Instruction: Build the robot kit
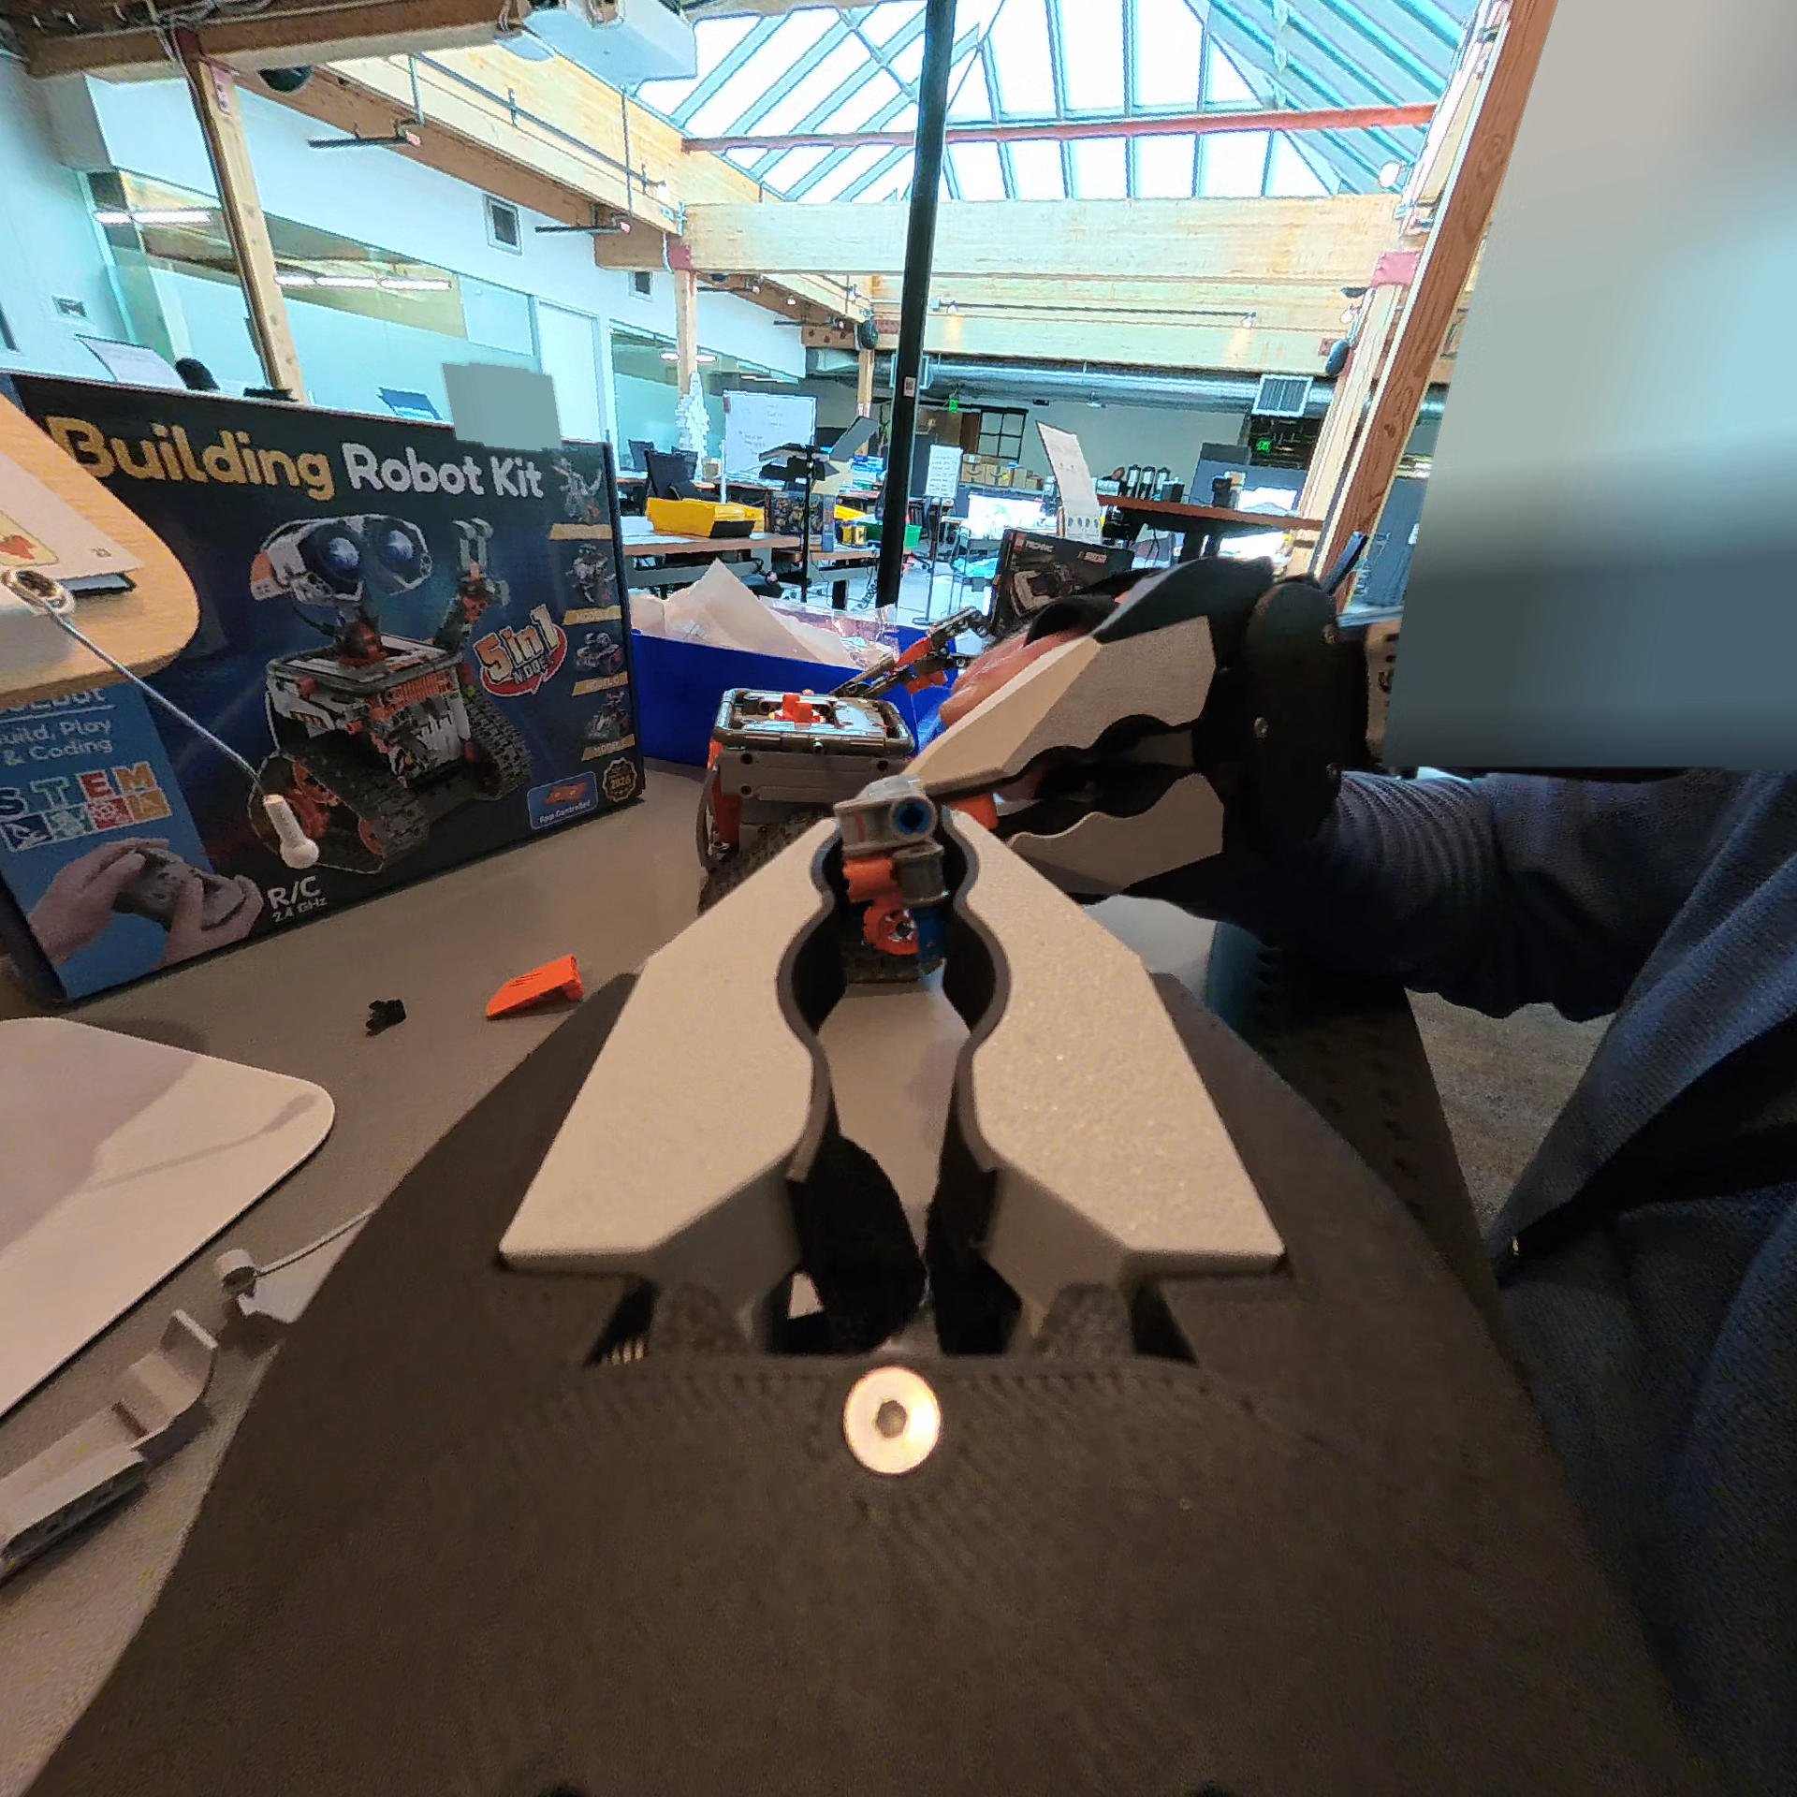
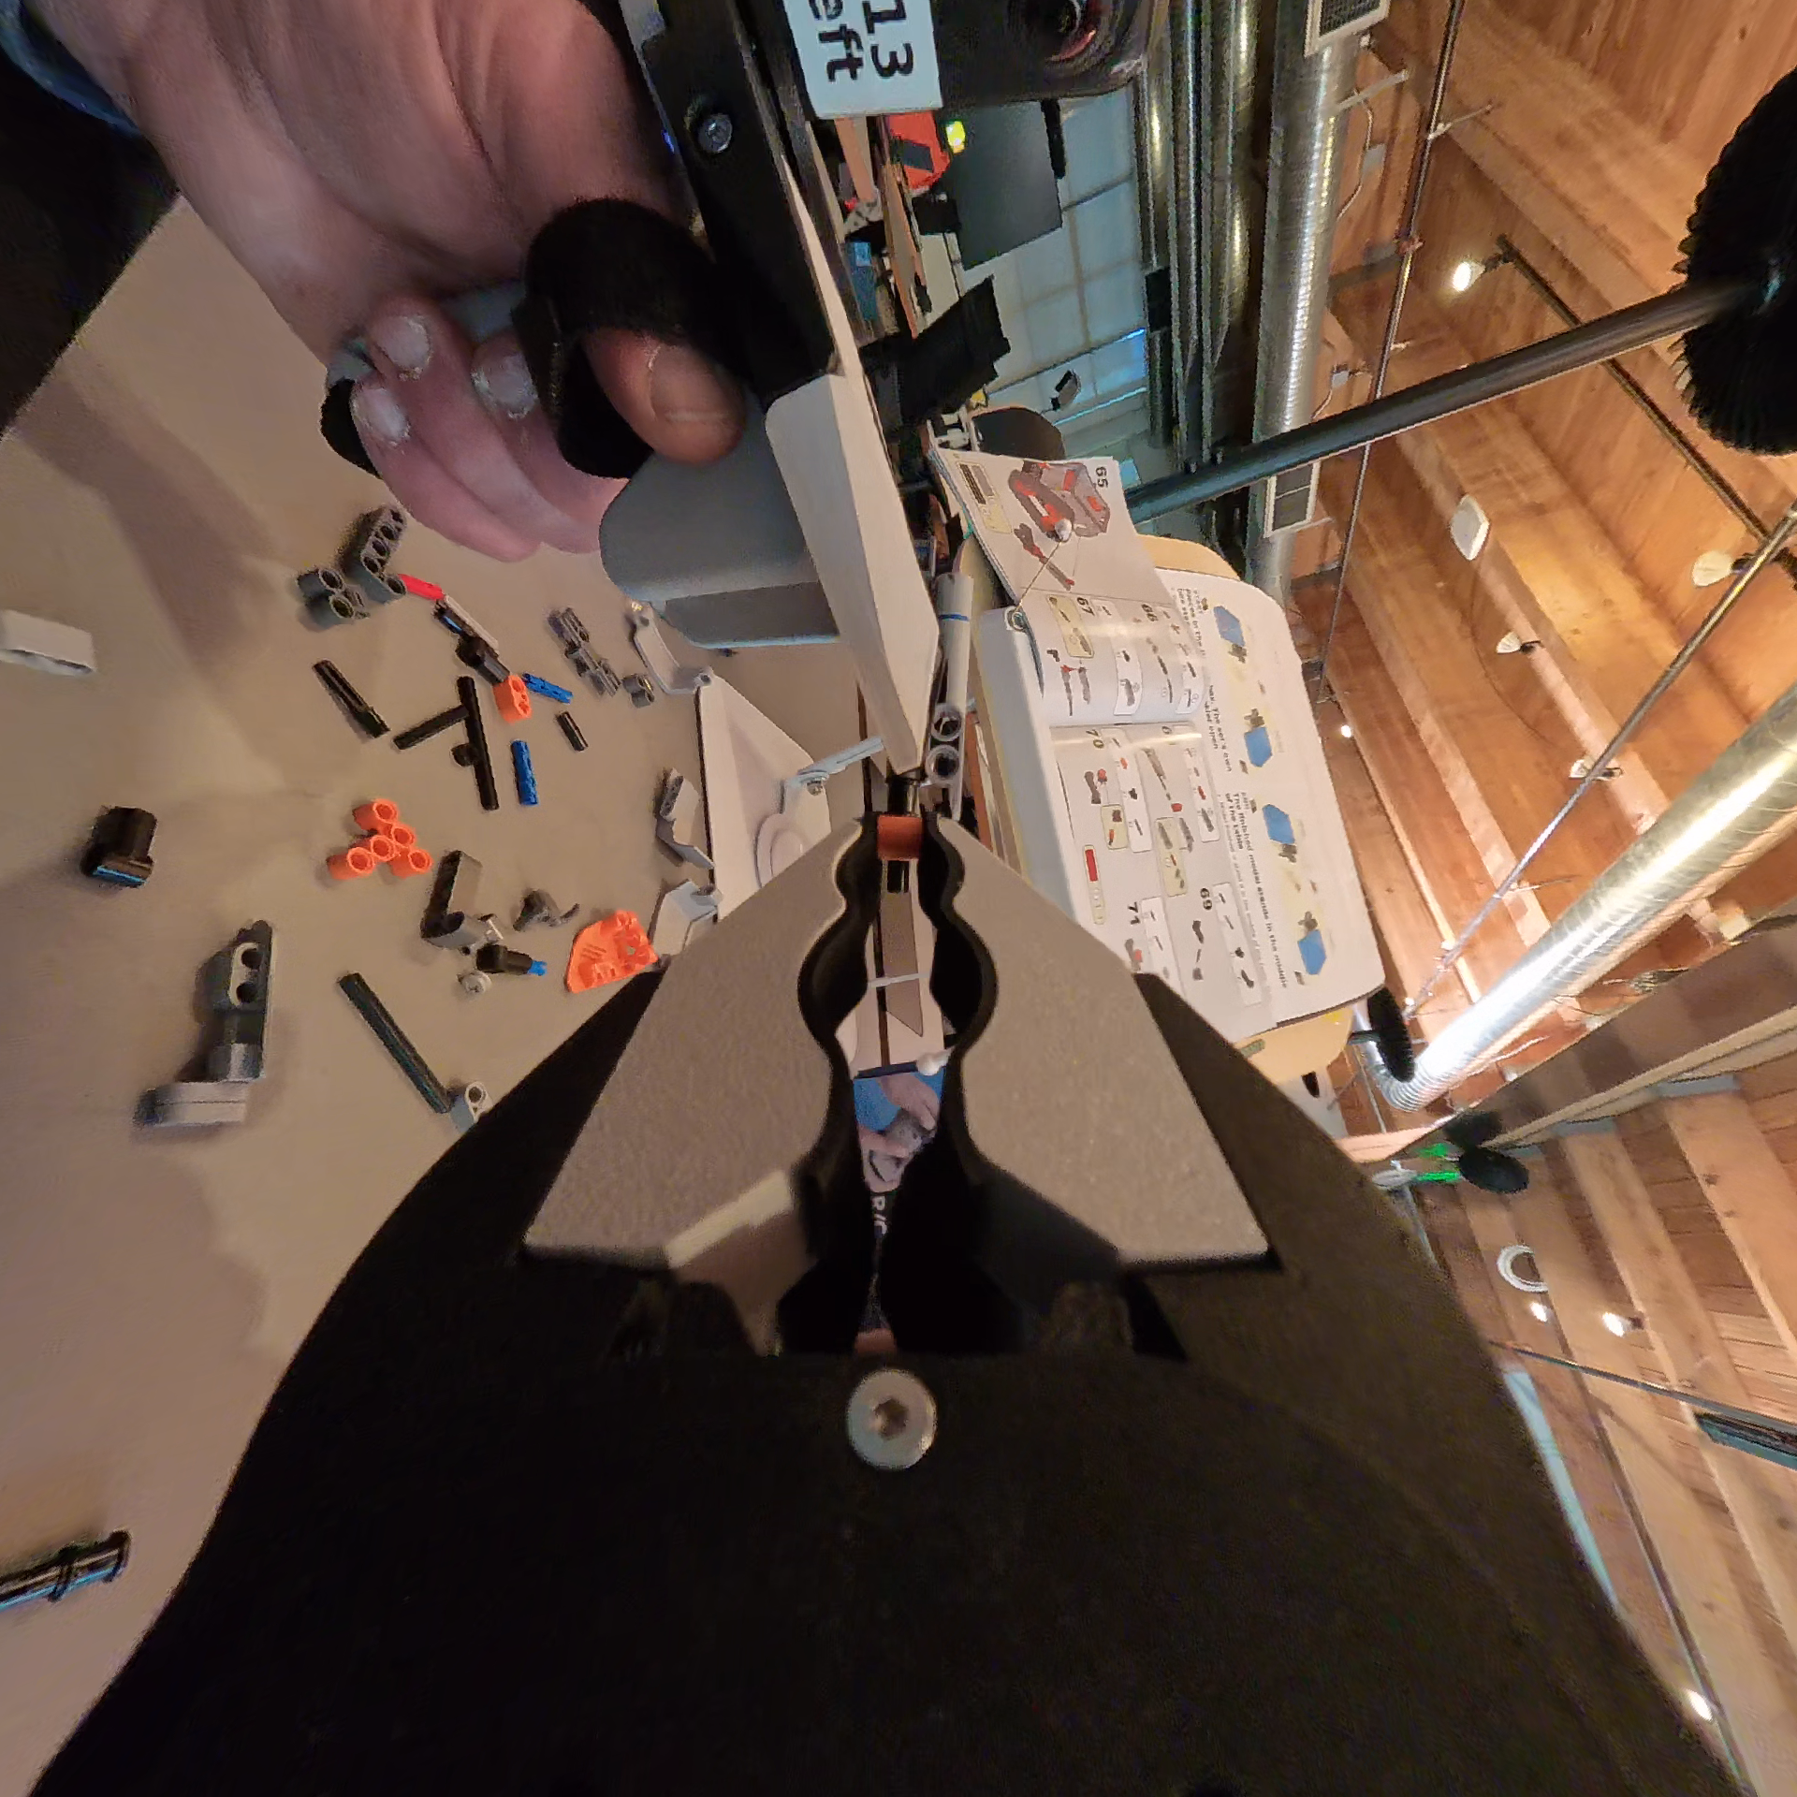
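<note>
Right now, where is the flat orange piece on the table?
In the left wrist view, the flat orange piece lies on the grey table, left of the left gripper, below the kit box, beside a small black piece.

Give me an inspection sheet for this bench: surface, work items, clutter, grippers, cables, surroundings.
Surface: grey table.
Work items: small grey, orange and blue brick assembly; tracked model behind it.
Clutter: loose bricks, kit box, open instruction booklet, blue bin.
Grippers: left gripper shut on the assembly; right gripper shut on its orange part.
Cables: thin tether with a white end.
Surroundings: open workshop, timber beams, skylight.
</note>
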Demonstrator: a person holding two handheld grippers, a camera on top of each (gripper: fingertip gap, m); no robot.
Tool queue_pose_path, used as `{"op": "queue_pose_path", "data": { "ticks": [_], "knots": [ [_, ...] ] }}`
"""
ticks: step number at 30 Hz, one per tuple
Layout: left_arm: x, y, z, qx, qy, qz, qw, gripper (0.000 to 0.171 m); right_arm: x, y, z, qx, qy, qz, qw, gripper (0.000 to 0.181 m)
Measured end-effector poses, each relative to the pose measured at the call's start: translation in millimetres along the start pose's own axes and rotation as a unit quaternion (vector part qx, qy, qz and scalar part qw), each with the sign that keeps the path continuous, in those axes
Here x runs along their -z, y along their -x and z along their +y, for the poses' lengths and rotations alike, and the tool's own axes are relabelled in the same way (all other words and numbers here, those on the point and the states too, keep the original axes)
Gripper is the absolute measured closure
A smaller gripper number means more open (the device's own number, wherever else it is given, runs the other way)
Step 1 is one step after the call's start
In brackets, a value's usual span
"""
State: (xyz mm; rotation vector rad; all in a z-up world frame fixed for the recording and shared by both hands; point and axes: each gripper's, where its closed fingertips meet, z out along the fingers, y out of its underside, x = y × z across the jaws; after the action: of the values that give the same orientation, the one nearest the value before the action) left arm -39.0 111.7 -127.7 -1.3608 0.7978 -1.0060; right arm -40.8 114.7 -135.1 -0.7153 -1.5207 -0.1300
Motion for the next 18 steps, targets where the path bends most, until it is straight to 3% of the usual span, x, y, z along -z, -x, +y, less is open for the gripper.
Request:
{"op": "queue_pose_path", "data": {
  "ticks": [8,18],
  "knots": [
    [-4.8,-2.1,2.5,-0.003,0.007,0.001,1.0,0.154,-1.8,1.0,-3.4,-0.005,0.003,0.005,1.0,0.177],
    [-5.1,-3.4,5.1,-0.017,0.018,-0.012,1.0,0.164,-1.7,3.2,-1.3,0.011,0.011,0.004,1.0,0.177]
  ]
}}
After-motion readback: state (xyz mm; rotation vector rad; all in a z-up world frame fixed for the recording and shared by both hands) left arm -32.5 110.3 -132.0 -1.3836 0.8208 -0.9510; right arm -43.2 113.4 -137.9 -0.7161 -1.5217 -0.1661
